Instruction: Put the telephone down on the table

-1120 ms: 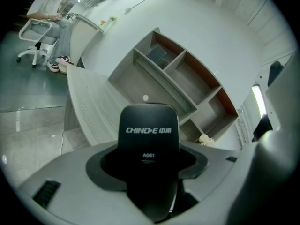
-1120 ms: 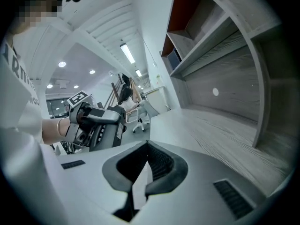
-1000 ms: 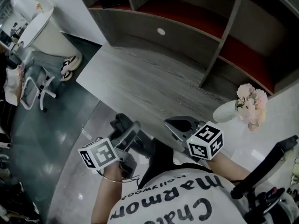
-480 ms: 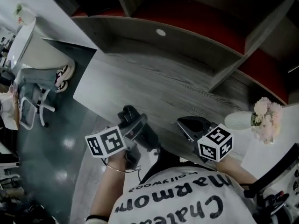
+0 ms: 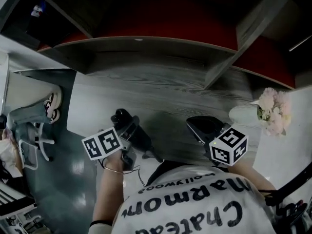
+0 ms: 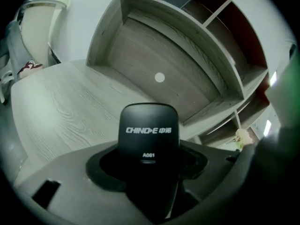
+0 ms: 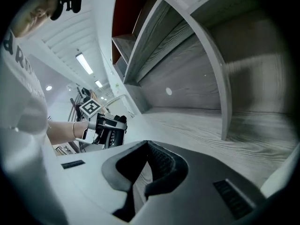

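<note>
The black telephone handset (image 6: 147, 132) with white print on its end sits between the jaws of my left gripper (image 5: 129, 130), which is shut on it. In the head view the telephone (image 5: 139, 136) hangs just above the near left edge of the grey wood-grain table (image 5: 170, 89), tilted, with a thin cord trailing below it. My right gripper (image 5: 199, 126) is over the table's near edge to the right, its ribbed pads (image 7: 161, 163) meeting at the tips with nothing held. The right gripper view shows the left gripper (image 7: 108, 125) and telephone from the side.
Dark shelving with red backs (image 5: 161, 18) rises behind the table, with an upright divider (image 5: 229, 57) standing on the tabletop. A white vase (image 5: 241, 115) with pink flowers (image 5: 272, 108) stands at the right. An office chair (image 5: 29, 130) is on the floor to the left.
The view has swung toward the shelves. Both grippers have come forward over the table's near edge, the left one still carrying the telephone. Neither pair of jaws has changed.
</note>
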A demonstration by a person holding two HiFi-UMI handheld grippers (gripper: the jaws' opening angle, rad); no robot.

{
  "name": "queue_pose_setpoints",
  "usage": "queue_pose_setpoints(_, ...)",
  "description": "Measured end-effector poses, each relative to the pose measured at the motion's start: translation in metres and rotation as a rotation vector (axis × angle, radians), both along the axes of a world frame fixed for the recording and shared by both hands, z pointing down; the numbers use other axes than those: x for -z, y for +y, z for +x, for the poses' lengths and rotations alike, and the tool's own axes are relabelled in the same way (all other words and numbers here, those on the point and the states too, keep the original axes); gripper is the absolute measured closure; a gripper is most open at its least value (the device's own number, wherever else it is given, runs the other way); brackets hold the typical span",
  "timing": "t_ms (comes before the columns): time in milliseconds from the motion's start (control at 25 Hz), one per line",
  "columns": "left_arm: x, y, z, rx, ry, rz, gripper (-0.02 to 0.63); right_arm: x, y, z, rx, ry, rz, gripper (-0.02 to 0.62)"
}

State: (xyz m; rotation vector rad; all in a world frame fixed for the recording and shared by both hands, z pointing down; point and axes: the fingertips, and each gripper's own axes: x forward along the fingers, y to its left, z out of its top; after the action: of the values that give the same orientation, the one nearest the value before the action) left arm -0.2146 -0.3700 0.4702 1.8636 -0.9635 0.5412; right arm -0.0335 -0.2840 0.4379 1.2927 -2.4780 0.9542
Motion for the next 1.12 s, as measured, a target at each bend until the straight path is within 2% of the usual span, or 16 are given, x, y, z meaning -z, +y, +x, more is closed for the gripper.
queue_pose_setpoints(440, -0.030, -0.029, 0.008, -0.094, -0.088, -0.056, 0.333, 0.004, -0.013, 0.022, -0.117, -0.006, 0.018, 0.589)
queue_pose_setpoints(840, -0.046, -0.039, 0.023, -0.121, -0.109, -0.082, 0.333, -0.003, -0.011, 0.039, -0.171, -0.044, -0.011, 0.589)
queue_pose_setpoints(1120, -0.054, -0.046, 0.035, -0.133, -0.114, -0.086, 0.333, -0.005, -0.007, 0.054, -0.247, -0.073, -0.025, 0.589)
